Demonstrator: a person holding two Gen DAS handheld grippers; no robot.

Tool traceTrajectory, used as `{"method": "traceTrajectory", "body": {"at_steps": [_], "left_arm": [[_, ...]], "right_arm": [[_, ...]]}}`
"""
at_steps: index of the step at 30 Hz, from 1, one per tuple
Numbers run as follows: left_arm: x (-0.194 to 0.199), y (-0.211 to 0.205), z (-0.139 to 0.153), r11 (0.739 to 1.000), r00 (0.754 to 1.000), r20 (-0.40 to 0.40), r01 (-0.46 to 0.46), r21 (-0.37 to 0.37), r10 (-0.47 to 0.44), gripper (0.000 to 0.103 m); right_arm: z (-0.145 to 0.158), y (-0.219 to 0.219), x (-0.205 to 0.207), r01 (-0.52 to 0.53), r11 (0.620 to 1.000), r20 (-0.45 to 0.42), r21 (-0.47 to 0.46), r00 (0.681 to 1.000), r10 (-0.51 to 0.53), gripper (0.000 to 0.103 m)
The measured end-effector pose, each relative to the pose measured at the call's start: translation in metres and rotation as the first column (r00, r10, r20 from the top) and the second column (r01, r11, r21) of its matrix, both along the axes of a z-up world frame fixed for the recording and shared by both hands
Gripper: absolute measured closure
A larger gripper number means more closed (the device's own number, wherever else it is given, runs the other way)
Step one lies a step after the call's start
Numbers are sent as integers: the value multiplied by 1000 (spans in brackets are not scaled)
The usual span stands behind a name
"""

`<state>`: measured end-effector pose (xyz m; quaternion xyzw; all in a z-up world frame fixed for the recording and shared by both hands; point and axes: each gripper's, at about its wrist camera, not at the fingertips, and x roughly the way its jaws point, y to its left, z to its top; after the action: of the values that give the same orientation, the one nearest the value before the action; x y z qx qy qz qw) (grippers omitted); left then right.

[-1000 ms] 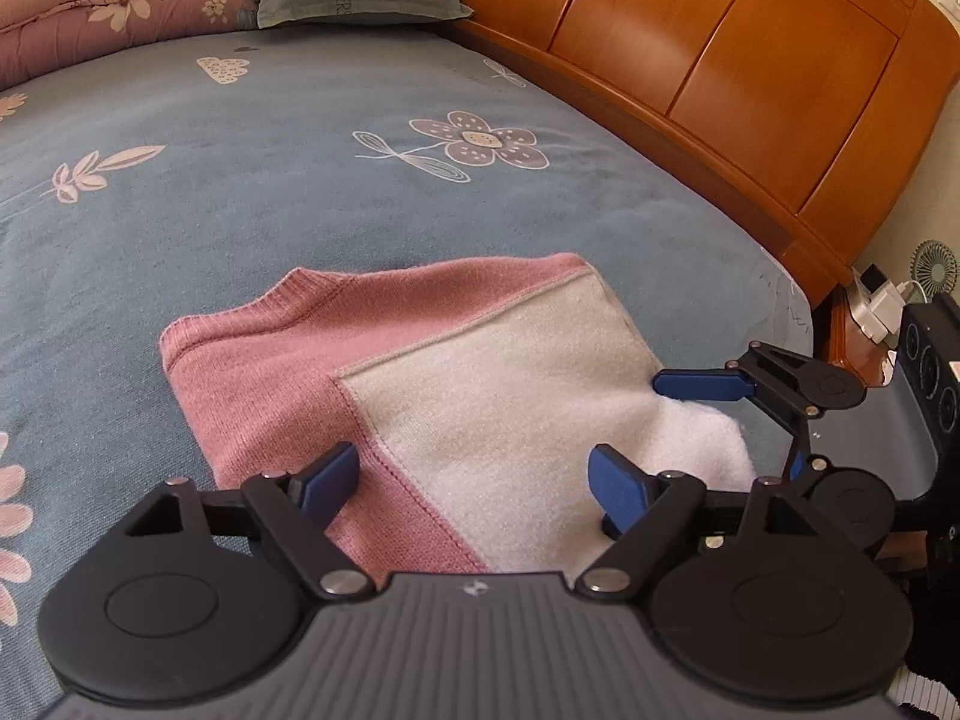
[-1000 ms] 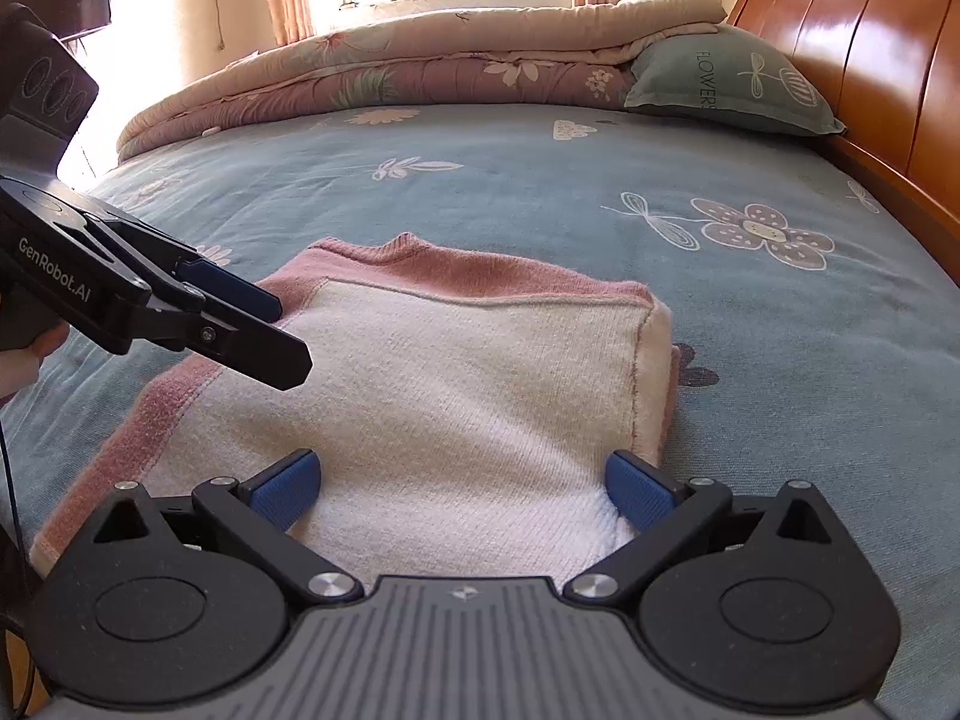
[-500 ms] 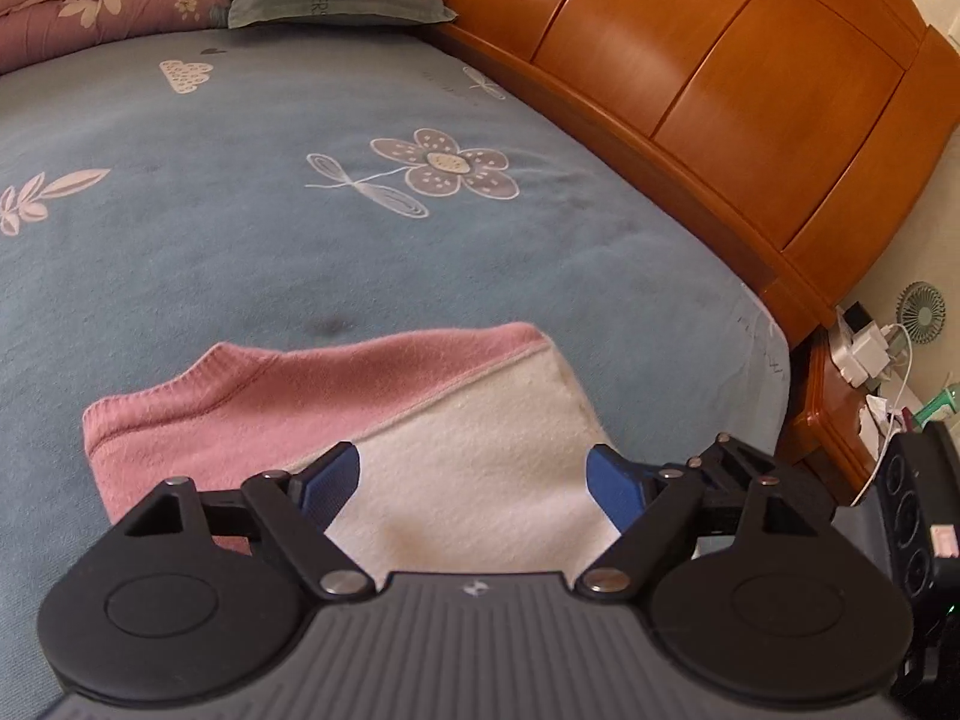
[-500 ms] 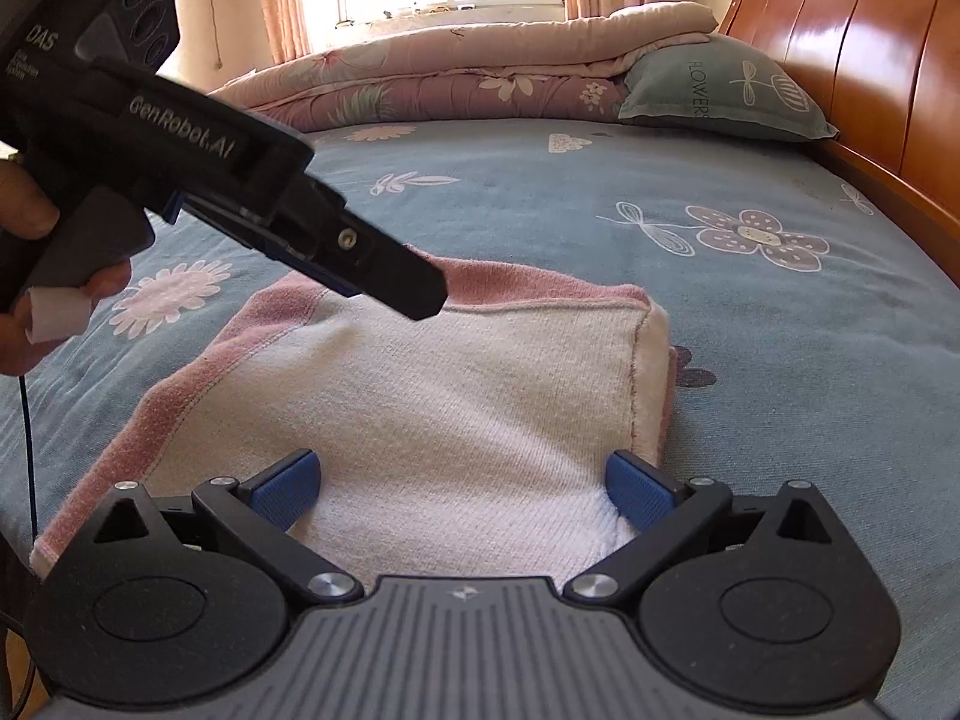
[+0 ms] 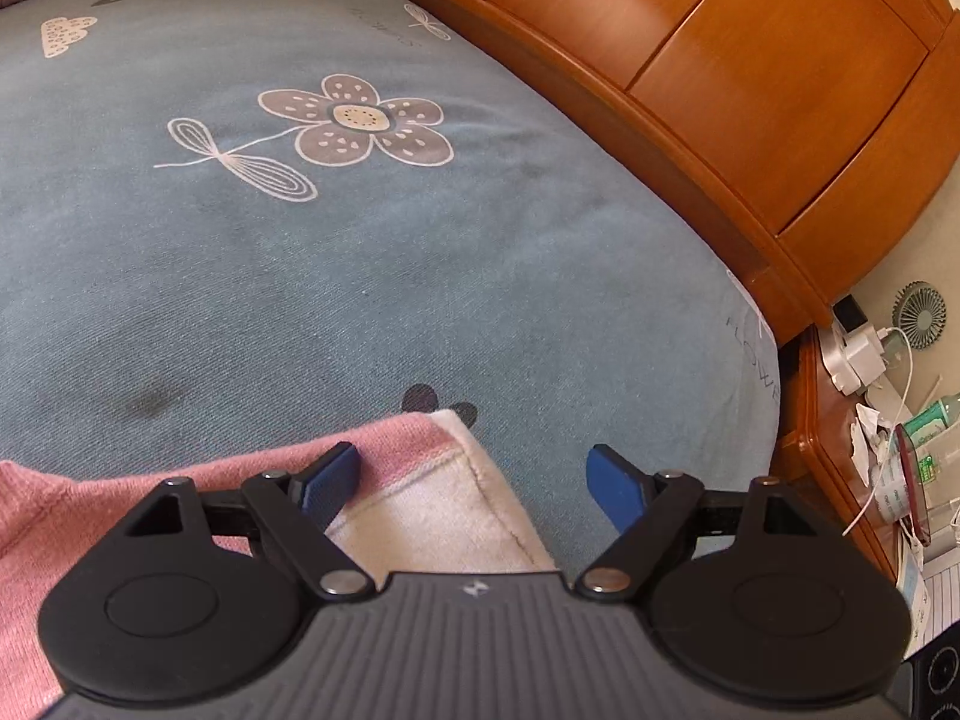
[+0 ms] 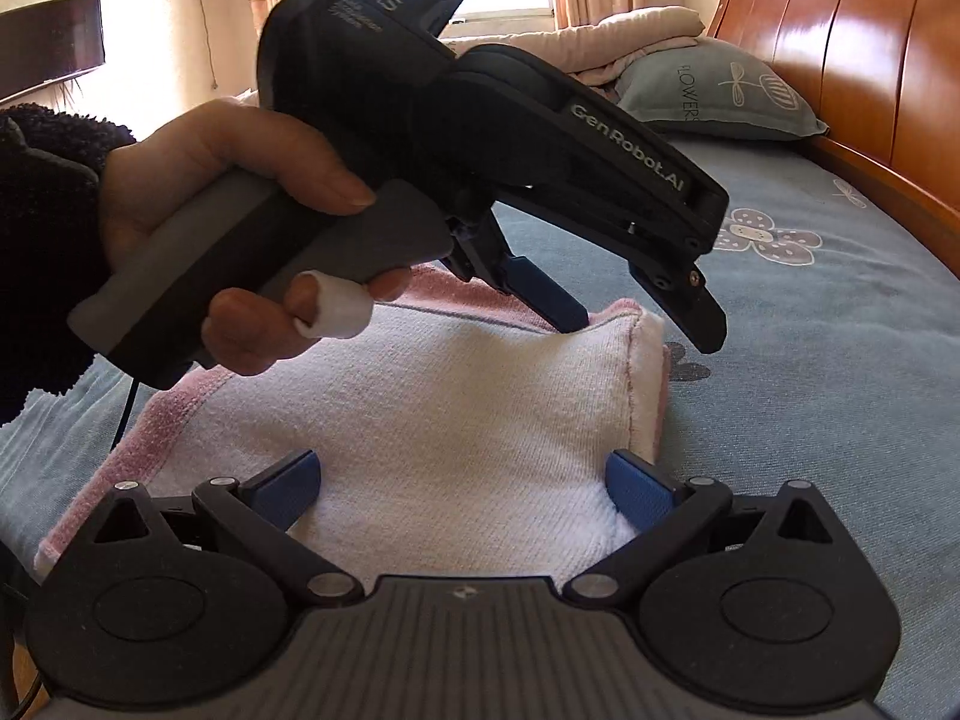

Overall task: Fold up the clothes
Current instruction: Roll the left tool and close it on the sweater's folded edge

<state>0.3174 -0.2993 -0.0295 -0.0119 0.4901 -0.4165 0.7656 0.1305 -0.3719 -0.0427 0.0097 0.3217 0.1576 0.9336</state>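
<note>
Pink and white knit, one sweater [image 6: 468, 420], folded to a rough rectangle and lying flat on the blue bed sheet [image 5: 360, 270]. Long axis from near left to far right in the right wrist view, with the pink band along the far and left edges and the white panel on top.

Far right corner of it just under the left claw [image 5: 474, 462]. Wide open there and holding nothing: left pad above the pink band, right pad already past the right edge, above bare sheet only. From the right wrist view, one blue fingertip down at the far edge, perhaps touching the cloth; cannot say for sure. Pointed steeply down, held by one hand [image 6: 228, 210] with a white wrap on one finger.

Right claw [image 6: 462, 468] at the near right corner, also wide open, white cloth between the pads but not pinched. Right pad just beside the corner of the panel, maybe in light contact.

So, as a judgement: left claw nearer to the far corner, right claw nearer to the near corner, both on the right short side. Probably a grip on these two corners next, then a fold across toward the left.

Counted: one sweater, two claws, one hand in view, one pillow [image 6: 708, 90], one wooden headboard [image 5: 750, 90] on the right.
</note>
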Motion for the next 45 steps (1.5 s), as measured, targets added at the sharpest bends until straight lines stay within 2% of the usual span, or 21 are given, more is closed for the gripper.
{"method": "traceTrajectory", "body": {"at_steps": [4, 9, 13, 18, 21, 24, 27, 29, 31, 34, 37, 39, 40, 42, 44, 45], "left_arm": [[-10, 12, 21, 1000, 999, 46, 4, 12, -4, 21], [-40, 65, 50, 999, 993, 113, -19, 42, 14, 21], [-64, 108, 46, 997, 995, 76, -69, 32, 66, 20], [-80, 130, 9, 990, 990, 10, -140, 25, 140, 20], [-88, 137, 19, 983, 983, -5, -183, -21, 183, 20], [-107, 143, 30, 980, 982, 15, -188, -59, 189, 20], [-119, 146, 18, 980, 981, -15, -196, -30, 195, 19], [-121, 152, 14, 975, 977, -37, -214, -53, 212, 19], [-123, 158, 21, 969, 971, -46, -236, -73, 233, 19], [-126, 170, 37, 957, 962, -12, -273, -97, 273, 19], [-123, 190, 41, 929, 940, -19, -339, -145, 340, 19], [-117, 207, 37, 896, 913, -59, -407, -180, 403, 19], [-115, 217, 32, 872, 895, -89, -447, -200, 438, 19], [-109, 237, 18, 808, 844, -174, -537, -243, 508, 18], [-103, 253, 1, 763, 806, -280, -588, -269, 522, 18], [-101, 258, -7, 751, 793, -317, -601, -271, 520, 18]], "right_arm": [[2, -4, -1, 15, 1000, -13, 13, 1000, -15, 0], [13, -9, -17, 46, 997, -4, 58, 999, -46, 0], [22, -11, -43, 56, 994, 16, 97, 998, -58, 0], [27, -4, -64, 43, 996, -17, 79, 999, -42, 0], [31, 1, -74, 44, 998, -15, 50, 999, -43, 0], [35, 2, -82, 49, 997, -4, 55, 999, -49, 0], [33, 3, -84, 45, 997, -15, 68, 999, -44, 0], [32, 6, -81, 44, 997, -32, 60, 999, -42, 0], [32, 7, -79, 45, 998, -40, 50, 998, -43, 0], [34, 2, -79, 51, 996, -35, 66, 998, -49, 0], [35, -12, -73, 77, 988, -46, 133, 996, -72, 0], [36, -25, -66, 99, 977, -64, 189, 994, -89, 0], [36, -32, -61, 112, 970, -76, 217, 992, -98, 0], [35, -50, -46, 158, 949, -129, 272, 983, -127, 0], [32, -68, -31, 200, 923, -192, 327, 971, -142, 0], [30, -76, -23, 208, 909, -223, 361, 966, -132, 0]]}}
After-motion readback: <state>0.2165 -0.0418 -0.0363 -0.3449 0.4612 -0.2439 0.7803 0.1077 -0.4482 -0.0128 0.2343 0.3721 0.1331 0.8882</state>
